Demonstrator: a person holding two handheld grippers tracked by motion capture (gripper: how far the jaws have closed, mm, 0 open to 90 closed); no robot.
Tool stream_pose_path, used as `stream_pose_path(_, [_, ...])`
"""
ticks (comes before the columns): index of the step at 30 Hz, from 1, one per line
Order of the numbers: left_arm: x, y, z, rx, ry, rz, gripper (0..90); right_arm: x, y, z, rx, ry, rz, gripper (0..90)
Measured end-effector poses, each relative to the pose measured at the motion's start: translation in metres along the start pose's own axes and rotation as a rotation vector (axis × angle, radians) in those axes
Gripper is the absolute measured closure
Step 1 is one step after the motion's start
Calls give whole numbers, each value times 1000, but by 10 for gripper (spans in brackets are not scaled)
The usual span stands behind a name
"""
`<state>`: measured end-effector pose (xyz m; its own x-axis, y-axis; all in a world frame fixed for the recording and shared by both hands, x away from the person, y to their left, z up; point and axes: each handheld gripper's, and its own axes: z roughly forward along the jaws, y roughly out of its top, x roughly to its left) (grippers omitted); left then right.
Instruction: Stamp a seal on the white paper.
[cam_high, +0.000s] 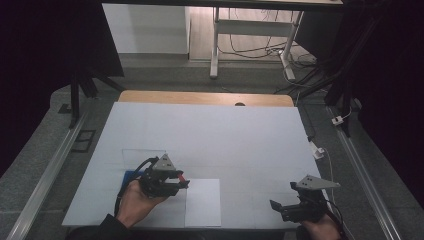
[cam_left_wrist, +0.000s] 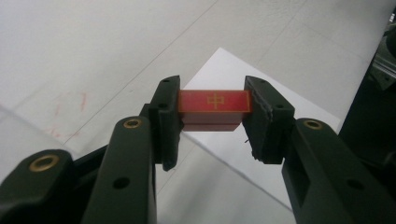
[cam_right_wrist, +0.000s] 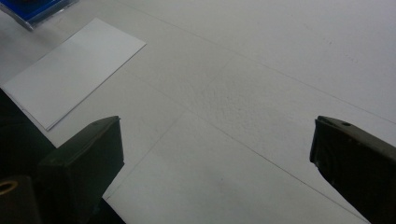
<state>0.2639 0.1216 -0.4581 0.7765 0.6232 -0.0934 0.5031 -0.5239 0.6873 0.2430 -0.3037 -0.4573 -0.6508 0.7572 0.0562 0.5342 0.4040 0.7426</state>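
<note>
So right now my left gripper (cam_left_wrist: 212, 114) has its jaws clamped on a small red rectangular block with a gold character printed on its face (cam_left_wrist: 214, 101), one pad on each short end. In the high view that same gripper (cam_high: 181, 181) sits near the front edge of the white-covered table (cam_high: 210, 135), carrying the red block (cam_high: 182, 176) right at the left edge of the white rectangular sheet of paper (cam_high: 202, 202). Looks to me like the block is headed for that sheet.

My right gripper (cam_right_wrist: 217, 163) is just parked over bare tabletop at the front right with its jaws spread wide, nothing between them. In the high view it's (cam_high: 280, 205) well apart from the action.

Tips for doing this bit well, imo: keep the printed face level, since the grip is only on the ends and the block could pivot if I tilt it. Bring it down square over the paper (cam_left_wrist: 261, 93) and don't let go until the bottom is flat on the sheet. Open slowly so neither pad drags it sideways. Also watch the paper itself: it's loose, so any scraping will shove it. There's a blue flat thing under a clear cover (cam_right_wrist: 35, 9) just behind my left hand; don't bump it on the way out.
</note>
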Motion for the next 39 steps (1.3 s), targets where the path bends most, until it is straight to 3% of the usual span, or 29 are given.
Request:
stream_pose_path(14, [-17,18,29,28,-57,50,586,-4,0,0,-4,13,29,0])
stream_pose_path(39, [-29,7,67,125,-41,66,587,-1,0,0,10,16,0,0])
